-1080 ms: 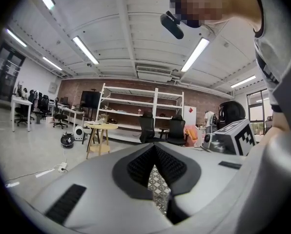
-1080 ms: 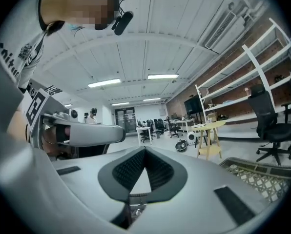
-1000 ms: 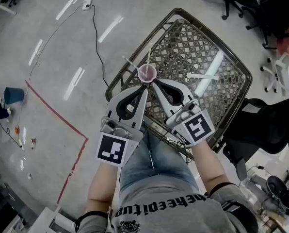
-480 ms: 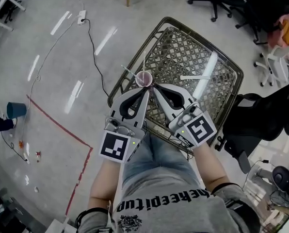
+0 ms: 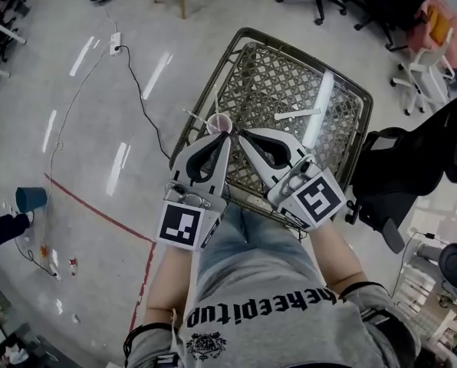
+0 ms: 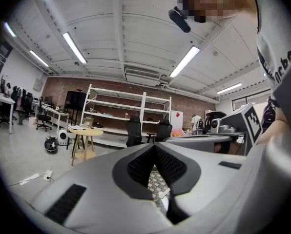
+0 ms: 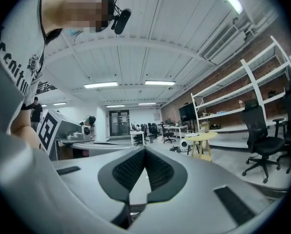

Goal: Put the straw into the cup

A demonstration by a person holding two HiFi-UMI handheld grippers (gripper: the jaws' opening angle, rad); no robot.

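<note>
**Cup (image 5: 220, 123) stands at the worktop's (image 5: 271, 75) left edge**
Your left tongs (image 5: 228, 134) and right tongs (image 5: 240, 132) are both closed, tips together on nothing, just beside the cup. A straw (image 5: 297, 114) lies flat toward the right edge, well apart.

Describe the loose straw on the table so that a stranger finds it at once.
Look at the lattice-topped table in front of the person. Right of its middle lies a white straw, flat and alone. The other straw sticks out by the cup at the left edge.
</note>
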